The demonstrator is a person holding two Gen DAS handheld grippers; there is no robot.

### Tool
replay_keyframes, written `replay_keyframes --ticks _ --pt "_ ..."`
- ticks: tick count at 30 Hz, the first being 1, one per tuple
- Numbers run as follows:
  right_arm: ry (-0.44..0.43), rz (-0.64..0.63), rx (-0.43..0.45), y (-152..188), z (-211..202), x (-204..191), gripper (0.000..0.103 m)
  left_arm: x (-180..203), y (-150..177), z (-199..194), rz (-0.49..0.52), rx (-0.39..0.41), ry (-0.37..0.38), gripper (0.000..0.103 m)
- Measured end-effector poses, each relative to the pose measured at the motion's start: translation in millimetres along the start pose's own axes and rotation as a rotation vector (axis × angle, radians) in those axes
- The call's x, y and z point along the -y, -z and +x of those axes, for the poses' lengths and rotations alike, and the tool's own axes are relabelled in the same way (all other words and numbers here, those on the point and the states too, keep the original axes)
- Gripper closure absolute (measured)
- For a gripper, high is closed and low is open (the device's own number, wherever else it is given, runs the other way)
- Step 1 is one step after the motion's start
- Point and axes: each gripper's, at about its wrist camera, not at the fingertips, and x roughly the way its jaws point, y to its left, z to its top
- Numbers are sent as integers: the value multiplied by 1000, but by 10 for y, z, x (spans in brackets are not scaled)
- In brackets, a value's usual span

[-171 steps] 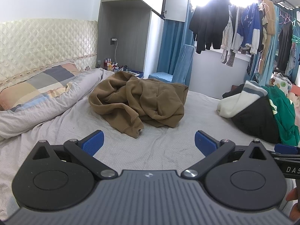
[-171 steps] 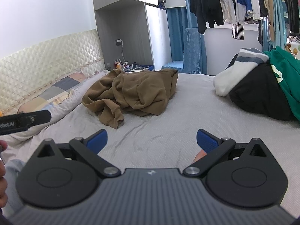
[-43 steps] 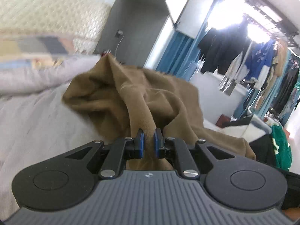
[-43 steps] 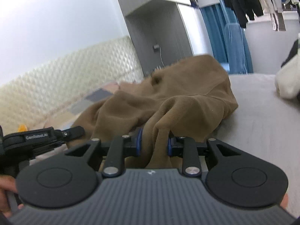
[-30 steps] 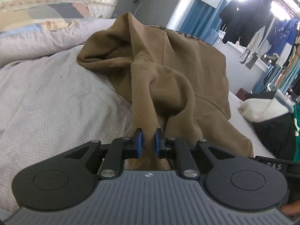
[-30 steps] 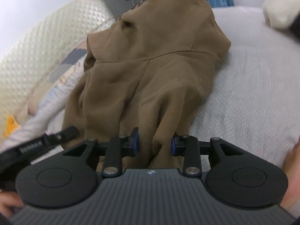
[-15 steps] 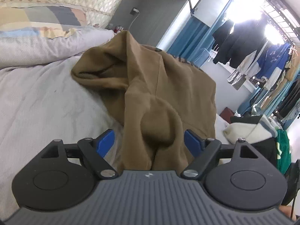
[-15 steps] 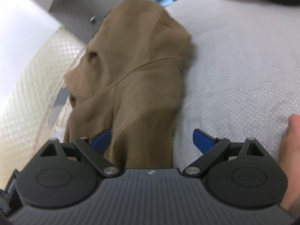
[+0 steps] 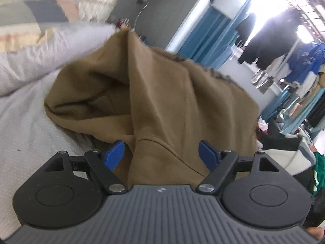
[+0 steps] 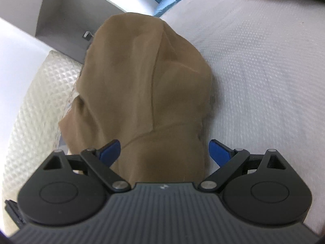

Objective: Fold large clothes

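Pale grey dotted bedsheet is stretching across the bed, with a quilted cream headboard lying behind it. On it, the crumpled brown fleece sweatshirt is lying in a heap, running toward both cameras. The left gripper is standing wide, its jaws having just been opening, cloth lying loosely between its 2 blue pads. The right gripper is likewise gaping, just opened, brown fabric between its fingers, seemingly unpinched.
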Motion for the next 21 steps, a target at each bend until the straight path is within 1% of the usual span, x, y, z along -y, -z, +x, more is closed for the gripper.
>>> replay_keyframes --ticks 1,3,4,5,6,7,8,9,10,11,12,15,18,21 --pt "-6 25 6 -44 56 69 8 -8 -13 75 17 -6 4 21" --pt "-4 72 14 -131 163 208 8 -49 -32 231 24 -36 18 28" --pt "-12 112 13 -154 211 287 8 -85 -28 294 20 -52 27 35" --pt "-31 156 10 -163 251 359 7 -130 -14 350 17 -65 38 41" --pt "-70 216 3 -161 313 438 6 -156 -10 399 18 -69 38 42" --pt "-113 258 -4 -151 378 485 6 -172 -10 435 25 -70 32 48" --pt "-142 273 -11 -142 429 494 7 -190 -15 471 30 -71 29 52" --pt "-164 269 -15 -136 475 470 7 -216 -29 493 23 -69 39 54" --pt "-188 249 -8 -132 499 431 7 -239 -42 509 8 -64 50 59" --pt "-216 220 -5 -144 519 381 7 -264 -59 514 -4 -58 66 61" --pt "-223 189 1 -145 529 324 7 -275 -59 514 -9 -52 75 62" --pt "-285 161 19 -176 549 282 7 -282 -64 472 10 -37 116 71" --pt "-359 146 52 -247 478 232 7 -293 -46 283 8 -1 159 77" --pt "-456 77 98 -251 322 102 7 -269 -16 13 6 49 228 82"
